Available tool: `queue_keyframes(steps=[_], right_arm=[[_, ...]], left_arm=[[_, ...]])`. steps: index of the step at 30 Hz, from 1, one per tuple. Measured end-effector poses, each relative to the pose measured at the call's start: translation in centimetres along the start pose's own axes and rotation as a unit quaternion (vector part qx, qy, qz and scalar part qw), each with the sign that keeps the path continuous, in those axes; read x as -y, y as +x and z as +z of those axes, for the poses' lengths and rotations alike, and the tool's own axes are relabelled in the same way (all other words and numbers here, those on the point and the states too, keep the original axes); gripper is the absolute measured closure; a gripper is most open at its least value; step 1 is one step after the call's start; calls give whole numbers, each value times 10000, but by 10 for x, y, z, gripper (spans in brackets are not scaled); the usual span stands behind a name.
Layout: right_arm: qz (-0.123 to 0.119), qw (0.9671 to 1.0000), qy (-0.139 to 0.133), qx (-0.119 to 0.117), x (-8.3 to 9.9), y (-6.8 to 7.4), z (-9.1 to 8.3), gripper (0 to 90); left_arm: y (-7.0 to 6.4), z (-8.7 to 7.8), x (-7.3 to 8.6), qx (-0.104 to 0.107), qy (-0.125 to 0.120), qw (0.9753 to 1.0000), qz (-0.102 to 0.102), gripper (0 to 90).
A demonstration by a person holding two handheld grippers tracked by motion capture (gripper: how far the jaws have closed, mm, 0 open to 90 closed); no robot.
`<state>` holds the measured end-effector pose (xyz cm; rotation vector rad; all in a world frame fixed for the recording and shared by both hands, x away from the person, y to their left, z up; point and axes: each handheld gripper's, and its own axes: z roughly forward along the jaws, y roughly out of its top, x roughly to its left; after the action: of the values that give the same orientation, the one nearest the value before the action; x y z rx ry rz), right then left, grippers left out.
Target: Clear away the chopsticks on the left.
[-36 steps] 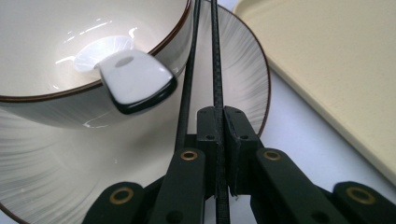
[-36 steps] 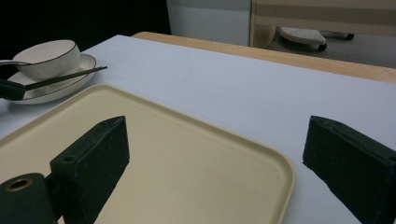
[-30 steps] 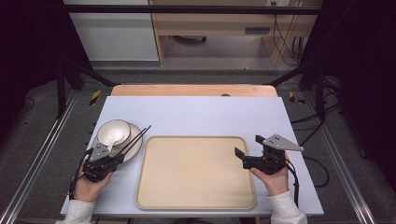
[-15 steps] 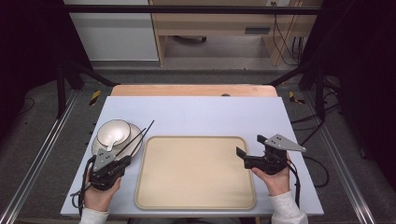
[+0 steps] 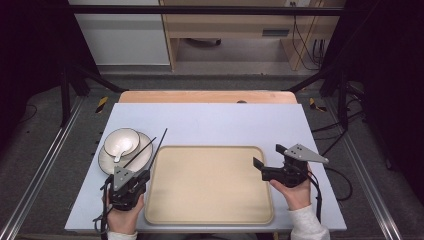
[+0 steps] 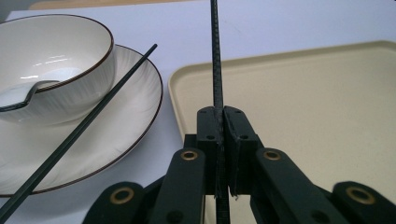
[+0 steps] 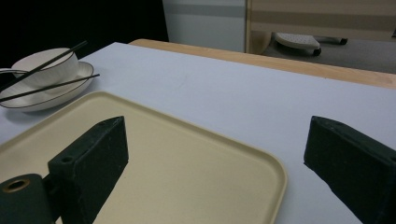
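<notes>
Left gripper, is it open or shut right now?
Shut. The left gripper has its fingers pressed together on one chopstick, which sticks out past them.

Looks like a lab or recording workspace: pale counter ringed by black frame struts and floor rails, loose cables by a wooden desk, white cabinet behind, dark surroundings.

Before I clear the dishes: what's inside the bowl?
A spoon lies in the bowl, which sits on a plate. The bowl's bottom under the spoon is hidden.
</notes>
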<state>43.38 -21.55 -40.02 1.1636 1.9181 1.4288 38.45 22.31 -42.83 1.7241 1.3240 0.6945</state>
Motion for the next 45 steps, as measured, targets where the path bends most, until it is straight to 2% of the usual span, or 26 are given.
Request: queue_keyframes(steps=[2, 5, 10, 11, 16, 21, 24, 32, 38, 43, 45], right_arm=[[0, 10000, 5, -28, 0, 0, 0, 65], [25, 10000, 4, -36, 0, 1, 0, 65], [20, 10000, 3, -50, -1, 1, 0, 65], [18, 10000, -1, -51, -1, 1, 0, 65], [0, 10000, -1, -74, 0, 1, 1, 65], [3, 10000, 21, -87, 0, 2, 2, 65], [-9, 10000, 31, -76, 1, 3, 3, 65], [-19, 9999, 62, -82, 1, 3, 4, 65], [-49, 9999, 65, -75, 2, 2, 4, 65], [-56, 9999, 71, -75, 2, 2, 4, 65], [20, 9999, 64, -87, 2, 3, 3, 65]], left_arm=[[-5, -2, 1, -101, -21, 9999, -70, 853], [-10, -2, 3, -190, -14, 9998, -71, 853], [-16, -3, 10, -167, -114, 9993, -320, 853], [-17, -3, 12, -219, -150, 9991, -346, 853], [-19, -3, 21, -199, -269, 9973, -653, 853], [-27, 6, 34, -216, -233, 9963, -804, 853], [-32, 13, 41, -298, -139, 9967, -737, 853], [-32, 24, 53, -365, 61, 9960, -816, 853], [-34, 27, 56, -473, 201, 9957, -767, 853], [-35, 30, 57, -485, 312, 9952, -795, 852], [-36, 31, 57, -509, 322, 9950, -792, 853]])
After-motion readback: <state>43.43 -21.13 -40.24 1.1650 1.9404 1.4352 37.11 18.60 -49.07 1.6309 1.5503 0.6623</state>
